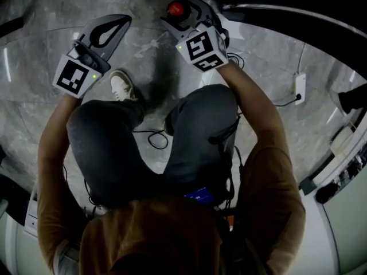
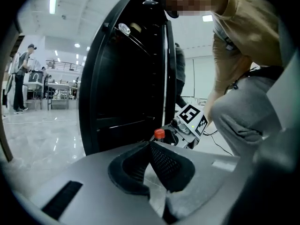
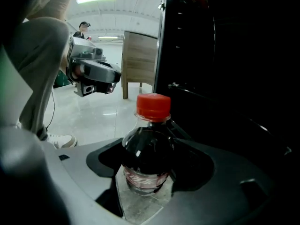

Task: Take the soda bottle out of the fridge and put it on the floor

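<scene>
Right gripper view, nearest: grey two-jaw right gripper point(image 3: 146, 172), its black pads set wide and pressed against both flanks of the bottle at label height.
Item held: clear plastic soda bottle point(image 3: 147, 149) of dark cola with a red screw cap. It sits squarely between the pads and is outside the fridge.
Long axis: upright, cap uppermost, standing across the line the jaws point along.
Deciding relation: pale grey marble floor point(image 3: 93, 114) lies directly beneath the bottle's base and shows through the gap between the jaws. No view shows whether the base touches it.
Judged next move: straight down along the bottle's own axis until the base seats, and only then part the pads.
Judged risk: a tall body on a narrow base, so any lean at release could tip it.
Nearer hand: the right one, which has the bottle.
Left gripper: grey two-jaw left gripper point(image 2: 149, 146), ribbed black pads meeting tip to tip with nothing between them. In the head view it is off to the left, apart from the bottle.
Near the left gripper: white shoe point(image 1: 122, 86) of the crouching person, flat on the floor.
Beyond: tall black fridge point(image 2: 126, 78) with its door open and its interior dark, just beside the right gripper.
</scene>
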The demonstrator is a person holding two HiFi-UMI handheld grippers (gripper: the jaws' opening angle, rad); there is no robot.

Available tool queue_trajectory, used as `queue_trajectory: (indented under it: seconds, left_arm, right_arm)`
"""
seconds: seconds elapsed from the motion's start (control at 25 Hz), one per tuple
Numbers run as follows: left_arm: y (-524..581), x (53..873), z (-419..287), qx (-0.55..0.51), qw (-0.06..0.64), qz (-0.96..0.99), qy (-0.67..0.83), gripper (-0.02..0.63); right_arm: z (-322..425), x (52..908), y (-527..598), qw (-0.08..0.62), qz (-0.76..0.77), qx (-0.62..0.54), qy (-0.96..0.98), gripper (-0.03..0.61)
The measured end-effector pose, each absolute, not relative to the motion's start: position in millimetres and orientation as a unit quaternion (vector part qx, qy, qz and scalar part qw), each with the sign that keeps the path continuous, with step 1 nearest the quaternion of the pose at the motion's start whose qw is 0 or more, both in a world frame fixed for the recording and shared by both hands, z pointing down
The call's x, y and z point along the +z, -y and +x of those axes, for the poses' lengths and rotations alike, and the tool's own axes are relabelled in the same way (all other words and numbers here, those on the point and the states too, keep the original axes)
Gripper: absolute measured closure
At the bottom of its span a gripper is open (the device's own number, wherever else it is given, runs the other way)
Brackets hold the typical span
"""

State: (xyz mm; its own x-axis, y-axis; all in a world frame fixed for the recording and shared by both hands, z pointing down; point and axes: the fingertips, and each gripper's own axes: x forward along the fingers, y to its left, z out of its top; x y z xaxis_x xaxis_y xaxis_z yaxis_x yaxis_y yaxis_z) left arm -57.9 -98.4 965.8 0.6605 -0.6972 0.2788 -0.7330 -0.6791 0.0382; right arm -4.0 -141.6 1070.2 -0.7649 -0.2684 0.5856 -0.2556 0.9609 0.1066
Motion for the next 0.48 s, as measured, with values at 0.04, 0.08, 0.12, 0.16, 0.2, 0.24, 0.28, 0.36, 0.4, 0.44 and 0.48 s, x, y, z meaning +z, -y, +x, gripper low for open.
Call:
queue_trajectory:
  seconds: [0.04,0.08,0.12,0.16,0.2,0.24,0.28,0.36,0.4,0.44,0.48]
  left_arm:
    - [97,974,-55,0.124,0.077,0.911,0.386,0.612]
    - [96,984,-54,0.125,0.083,0.912,0.381,0.612]
    - [96,993,-53,0.127,0.086,0.913,0.378,0.612]
    - [98,1001,-52,0.131,0.085,0.913,0.377,0.612]
    - [100,1009,-51,0.132,0.087,0.912,0.377,0.612]
    - [104,1014,-50,0.131,0.091,0.911,0.38,0.612]
    - [107,1019,-49,0.129,0.096,0.91,0.383,0.612]
    - [113,1028,-45,0.137,0.092,0.909,0.383,0.612]
    - [115,1033,-43,0.144,0.09,0.91,0.379,0.612]
    - [115,1038,-42,0.151,0.089,0.91,0.375,0.612]
    - [114,1042,-43,0.158,0.09,0.911,0.371,0.612]
  right_arm:
    - [-4,1077,139,0.313,0.135,-0.013,0.94,0.276]
    - [-3,1085,137,0.314,0.131,-0.015,0.94,0.276]
    - [-4,1093,136,0.315,0.129,-0.016,0.94,0.276]
    - [-5,1100,136,0.315,0.128,-0.015,0.94,0.276]
    - [-7,1106,138,0.314,0.128,-0.013,0.941,0.276]
    - [-10,1110,139,0.311,0.128,-0.01,0.942,0.276]
    - [-13,1114,142,0.307,0.128,-0.007,0.943,0.276]
    - [-19,1119,147,0.299,0.127,-0.005,0.946,0.276]
    - [-23,1121,151,0.295,0.127,-0.004,0.947,0.276]
    - [-26,1124,154,0.292,0.126,-0.001,0.948,0.276]
    - [-29,1127,158,0.29,0.125,0.001,0.949,0.276]
